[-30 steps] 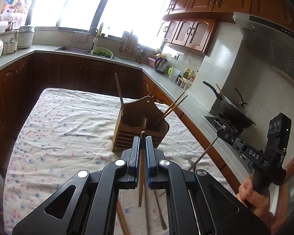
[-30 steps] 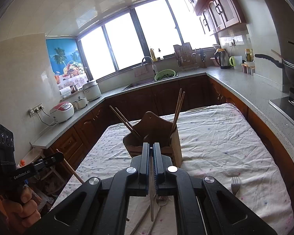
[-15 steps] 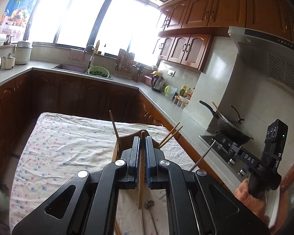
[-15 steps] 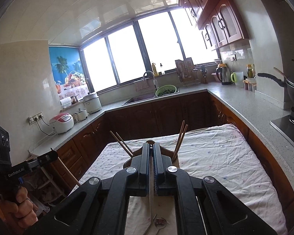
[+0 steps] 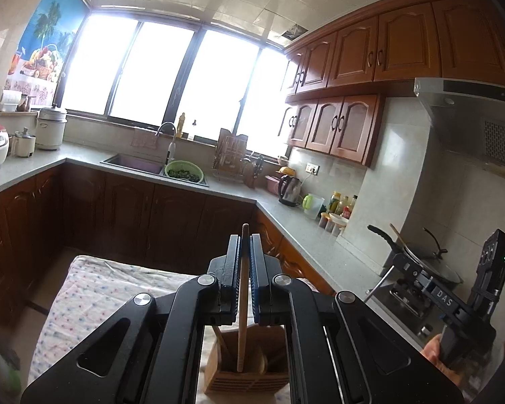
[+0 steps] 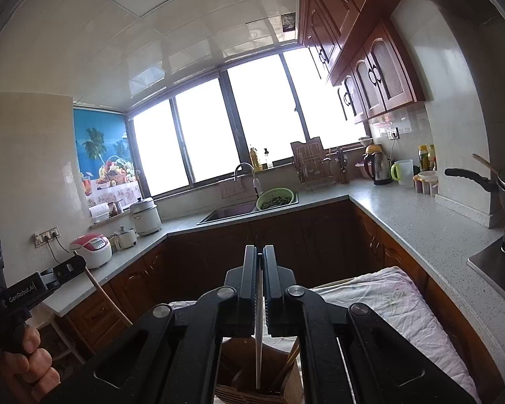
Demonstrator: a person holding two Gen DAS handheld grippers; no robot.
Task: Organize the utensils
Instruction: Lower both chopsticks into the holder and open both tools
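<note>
My left gripper [image 5: 244, 240] is shut on a wooden chopstick [image 5: 242, 303] that hangs down, its tip over the wooden utensil holder [image 5: 249, 370] below the jaws. My right gripper [image 6: 260, 252] is shut on a thin metal utensil handle [image 6: 259, 343] that hangs down over the same holder [image 6: 252, 373], which holds chopsticks. The left gripper also shows at the left of the right wrist view [image 6: 67, 269], and the right gripper at the right of the left wrist view [image 5: 404, 269].
The holder stands on a table with a floral cloth [image 5: 94, 296]. Grey counters [image 6: 421, 222] with dark wood cabinets run around, with a sink [image 5: 134, 163], a kettle [image 5: 289, 190], a rice cooker [image 6: 92, 249] and a wok on the stove [image 5: 421, 262].
Both grippers have risen and tipped up. The holder has dropped from mid-frame to below the jaws in both views. Each utensil now hangs over the holder.
</note>
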